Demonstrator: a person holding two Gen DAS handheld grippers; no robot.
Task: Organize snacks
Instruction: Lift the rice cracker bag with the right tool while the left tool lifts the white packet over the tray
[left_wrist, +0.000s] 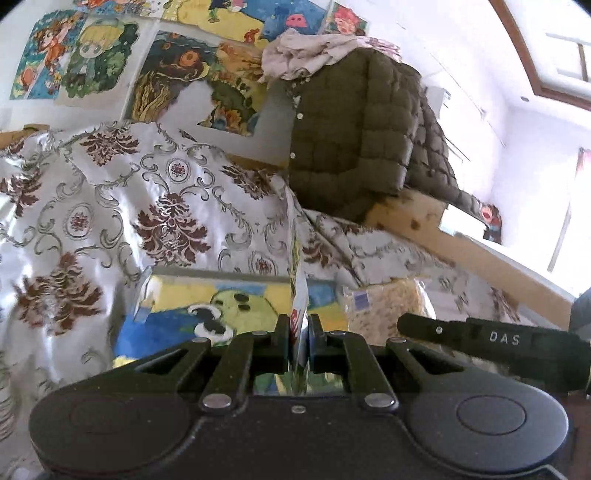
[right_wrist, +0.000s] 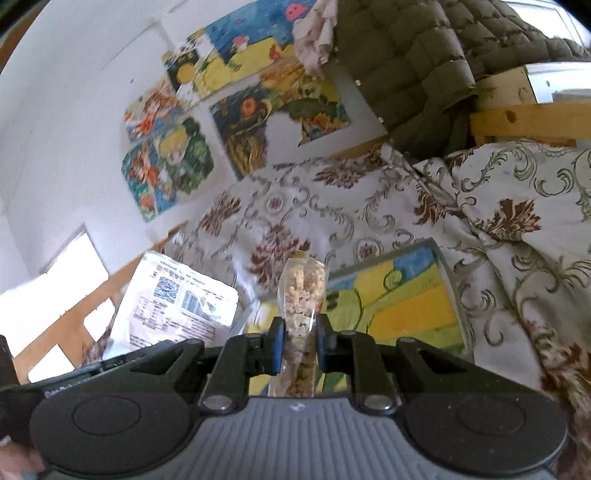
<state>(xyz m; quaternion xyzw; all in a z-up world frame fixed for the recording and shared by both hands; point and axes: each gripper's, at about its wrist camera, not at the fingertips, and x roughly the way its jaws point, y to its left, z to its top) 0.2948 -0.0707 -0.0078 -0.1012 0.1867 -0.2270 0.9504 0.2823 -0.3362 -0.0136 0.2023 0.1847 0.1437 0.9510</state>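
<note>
The left tool (left_wrist: 298, 334) is pinching the thin edge of a white snack packet (left_wrist: 300, 295), its jaws nearly together, above a painted picture (left_wrist: 177, 317) lying on a floral bedspread (left_wrist: 110, 206). The right tool (right_wrist: 301, 338) is gripping a clear bag of pale puffed snacks (right_wrist: 303, 284), held upright. Only the right wrist view is showing the white packet's printed back (right_wrist: 177, 302); only the left is showing the right tool's arm lettered "DAS" (left_wrist: 491, 341) beside the clear bag (left_wrist: 384, 306).

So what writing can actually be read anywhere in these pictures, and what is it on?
"DAS": on the black right tool, seen from the left camera.
White snack bag: printed label with codes, too blurred to read.
Left tool: pale lettering, too small.
Red print on the thin packet: unreadable.
</note>
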